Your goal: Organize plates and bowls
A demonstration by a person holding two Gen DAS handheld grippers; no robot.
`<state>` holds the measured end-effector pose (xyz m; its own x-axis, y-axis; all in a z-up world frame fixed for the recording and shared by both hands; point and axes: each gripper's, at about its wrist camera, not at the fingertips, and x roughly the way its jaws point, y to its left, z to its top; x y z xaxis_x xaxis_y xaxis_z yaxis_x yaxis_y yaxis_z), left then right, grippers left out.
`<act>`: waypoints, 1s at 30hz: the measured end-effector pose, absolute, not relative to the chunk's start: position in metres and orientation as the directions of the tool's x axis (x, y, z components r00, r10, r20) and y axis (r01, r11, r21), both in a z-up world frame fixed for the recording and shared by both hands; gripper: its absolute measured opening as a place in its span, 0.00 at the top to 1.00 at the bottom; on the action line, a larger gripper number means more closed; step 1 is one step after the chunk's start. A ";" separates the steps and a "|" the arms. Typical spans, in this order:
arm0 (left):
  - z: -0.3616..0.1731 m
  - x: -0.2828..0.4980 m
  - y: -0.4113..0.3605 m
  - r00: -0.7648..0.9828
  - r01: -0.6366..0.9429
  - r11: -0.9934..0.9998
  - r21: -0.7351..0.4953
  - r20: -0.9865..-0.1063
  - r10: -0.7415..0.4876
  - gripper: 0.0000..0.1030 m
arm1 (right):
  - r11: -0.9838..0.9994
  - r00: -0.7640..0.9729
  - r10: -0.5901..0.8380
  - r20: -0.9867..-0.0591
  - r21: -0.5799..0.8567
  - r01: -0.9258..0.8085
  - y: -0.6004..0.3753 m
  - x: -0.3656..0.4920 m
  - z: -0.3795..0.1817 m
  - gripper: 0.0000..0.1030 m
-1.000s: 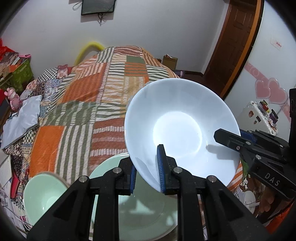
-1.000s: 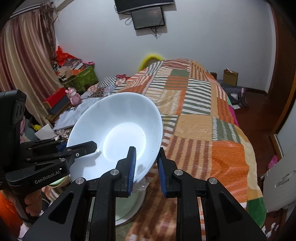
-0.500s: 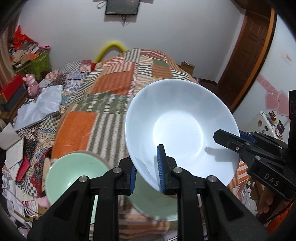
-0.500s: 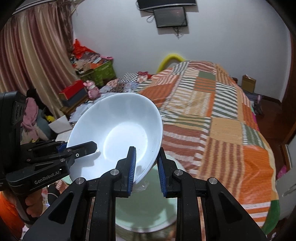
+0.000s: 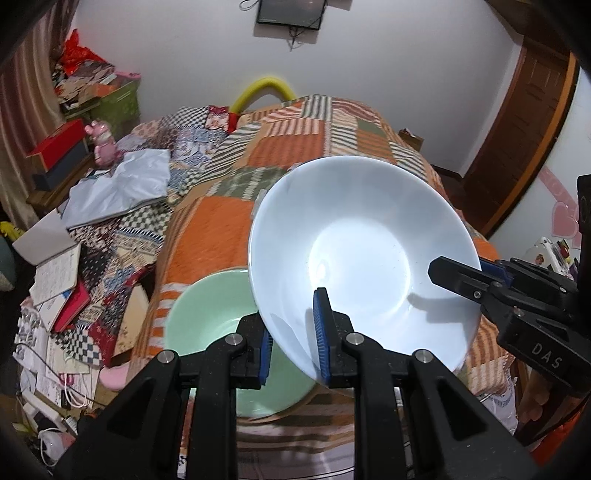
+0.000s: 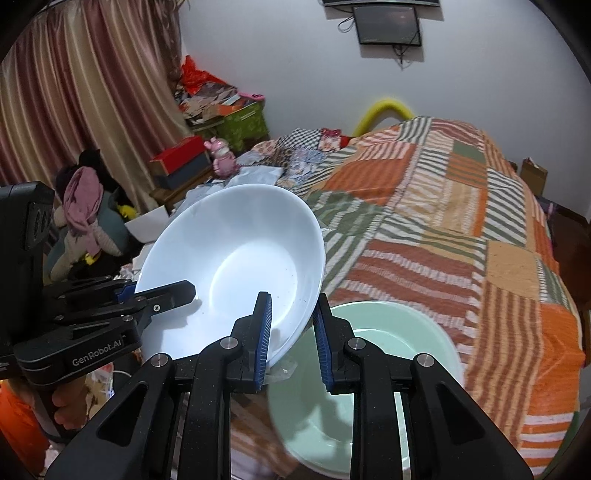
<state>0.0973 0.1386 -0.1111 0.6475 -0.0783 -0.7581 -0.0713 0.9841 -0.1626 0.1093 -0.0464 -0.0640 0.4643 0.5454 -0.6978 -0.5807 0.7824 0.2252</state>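
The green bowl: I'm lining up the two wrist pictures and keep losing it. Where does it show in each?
Left wrist: the green bowl lies lower left of centre, partly behind the raised white bowl and the left gripper.
Right wrist: it lies lower right of centre, below the white bowl's rim, behind the right gripper.
Shared landmark: the yellow arch at the head of the bed.

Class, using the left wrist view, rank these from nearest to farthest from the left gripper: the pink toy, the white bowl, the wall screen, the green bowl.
1. White bowl: its rim is clamped in the left gripper.
2. Green bowl: just below and left, on the bed's near end.
3. Pink toy: far left, beside the bed.
4. Wall screen: top centre, on the far wall.
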 end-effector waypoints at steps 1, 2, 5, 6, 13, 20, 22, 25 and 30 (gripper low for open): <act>-0.113 0.095 0.143 0.645 -0.078 0.983 -0.163 -0.761 -0.075 0.81 | 0.779 0.458 0.546 -0.701 0.225 -0.585 -0.042 0.108 -0.065 0.80; -0.115 0.094 0.146 0.642 -0.085 0.983 -0.165 -0.763 -0.073 0.81 | 0.777 0.453 0.546 -0.705 0.225 -0.588 -0.039 0.108 -0.067 0.80; -0.123 0.089 0.157 0.631 -0.106 0.979 -0.174 -0.773 -0.069 0.81 | 0.770 0.433 0.546 -0.717 0.226 -0.596 -0.028 0.107 -0.073 0.80; -0.127 0.088 0.161 0.626 -0.113 0.978 -0.176 -0.777 -0.068 0.81 | 0.768 0.426 0.545 -0.722 0.227 -0.599 -0.024 0.107 -0.076 0.80; -0.147 0.083 0.181 0.597 -0.151 0.973 -0.177 -0.801 -0.053 0.81 | 0.755 0.367 0.547 -0.753 0.254 -0.604 -0.004 0.107 -0.097 0.80; -0.172 0.081 0.196 0.550 -0.186 0.964 -0.191 -0.833 -0.059 0.81 | 0.746 0.304 0.539 -0.785 0.278 -0.605 0.012 0.107 -0.117 0.80; -0.177 0.081 0.199 0.542 -0.189 0.963 -0.191 -0.838 -0.060 0.81 | 0.744 0.292 0.536 -0.792 0.280 -0.607 0.014 0.107 -0.121 0.80; -0.181 0.081 0.201 0.541 -0.192 0.965 -0.178 -0.840 -0.048 0.81 | 0.739 0.275 0.531 -0.801 0.280 -0.613 0.018 0.108 -0.126 0.80; -0.182 0.082 0.201 0.545 -0.191 0.970 -0.151 -0.838 -0.023 0.81 | 0.737 0.257 0.531 -0.808 0.290 -0.611 0.020 0.111 -0.131 0.80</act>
